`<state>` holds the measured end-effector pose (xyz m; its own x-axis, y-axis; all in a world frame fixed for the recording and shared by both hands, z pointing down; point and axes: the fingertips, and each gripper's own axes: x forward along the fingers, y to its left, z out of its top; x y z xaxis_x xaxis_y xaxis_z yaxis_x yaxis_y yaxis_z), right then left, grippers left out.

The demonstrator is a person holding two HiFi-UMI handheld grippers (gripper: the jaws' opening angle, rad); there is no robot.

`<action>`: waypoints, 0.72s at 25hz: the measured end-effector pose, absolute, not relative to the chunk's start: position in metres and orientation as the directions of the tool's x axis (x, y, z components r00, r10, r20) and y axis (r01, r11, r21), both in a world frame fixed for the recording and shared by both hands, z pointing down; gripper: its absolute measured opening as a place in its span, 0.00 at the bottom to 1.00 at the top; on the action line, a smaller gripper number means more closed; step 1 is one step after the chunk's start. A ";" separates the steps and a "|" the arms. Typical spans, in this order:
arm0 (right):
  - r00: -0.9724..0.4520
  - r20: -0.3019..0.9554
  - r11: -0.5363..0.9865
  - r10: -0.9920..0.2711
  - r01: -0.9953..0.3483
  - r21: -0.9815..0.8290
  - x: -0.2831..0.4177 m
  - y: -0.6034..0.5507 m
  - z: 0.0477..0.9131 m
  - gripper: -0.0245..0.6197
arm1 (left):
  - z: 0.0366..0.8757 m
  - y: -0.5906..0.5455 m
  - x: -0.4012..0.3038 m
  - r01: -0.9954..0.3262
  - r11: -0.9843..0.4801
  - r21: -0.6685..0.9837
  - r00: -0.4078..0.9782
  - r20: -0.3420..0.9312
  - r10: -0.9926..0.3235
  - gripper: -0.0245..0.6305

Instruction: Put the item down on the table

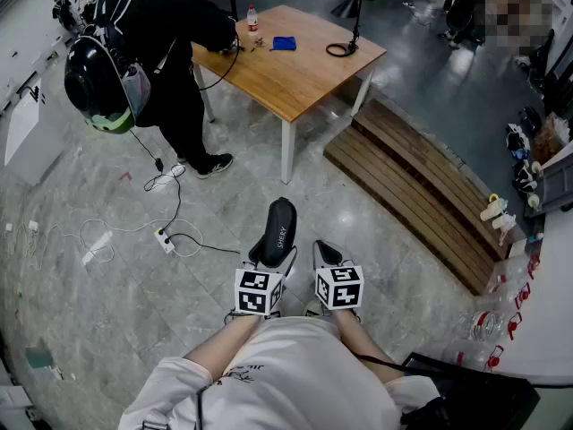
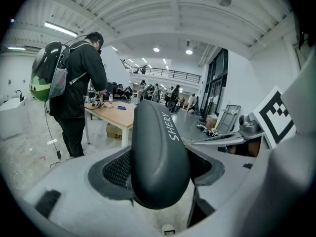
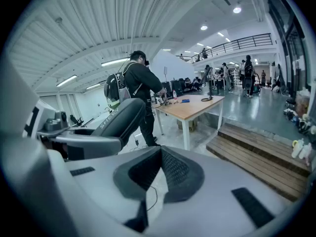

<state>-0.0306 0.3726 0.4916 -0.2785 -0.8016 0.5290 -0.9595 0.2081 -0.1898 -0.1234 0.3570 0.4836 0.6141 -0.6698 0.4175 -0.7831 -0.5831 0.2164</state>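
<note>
A black oblong case [image 1: 277,229] with white lettering sticks out forward from my left gripper [image 1: 272,254], whose jaws are shut on its rear end. In the left gripper view the case [image 2: 158,152] fills the middle between the pads. My right gripper [image 1: 328,256] is beside it, shut, with nothing between its meeting pads [image 3: 173,168]. From the right gripper view the case [image 3: 118,118] shows at the left. Both grippers are held over the floor, well short of the wooden table [image 1: 300,74], which also shows far ahead as the table [image 2: 118,113] and the table [image 3: 192,106].
A person in black with a backpack and a hanging helmet [image 1: 97,83] stands at the table's left side. On the table lie a blue object [image 1: 284,43], a bottle [image 1: 252,18] and a black cable coil [image 1: 340,49]. White cables and a power strip [image 1: 166,238] cross the floor. Wooden steps [image 1: 421,186] run at the right.
</note>
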 end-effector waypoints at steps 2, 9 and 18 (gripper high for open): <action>-0.272 0.530 0.202 -0.803 -0.961 -0.187 -0.037 0.374 0.491 0.05 | 0.482 0.357 -0.128 -0.776 -0.590 0.221 0.623 0.412 -0.665 0.55; -0.257 0.529 0.178 -0.809 -0.964 -0.196 -0.058 0.370 0.494 0.04 | 0.485 0.348 -0.146 -0.765 -0.600 0.233 0.638 0.405 -0.655 0.55; -0.278 0.530 0.187 -0.801 -0.957 -0.219 -0.049 0.318 0.505 0.05 | 0.496 0.297 -0.144 -0.784 -0.573 0.239 0.616 0.420 -0.667 0.55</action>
<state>-0.0494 0.3185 0.5048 -0.2782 -0.8013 0.5296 -0.9575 0.1875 -0.2194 -0.1440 0.2968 0.4963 0.6160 -0.6667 0.4195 -0.7836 -0.5734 0.2392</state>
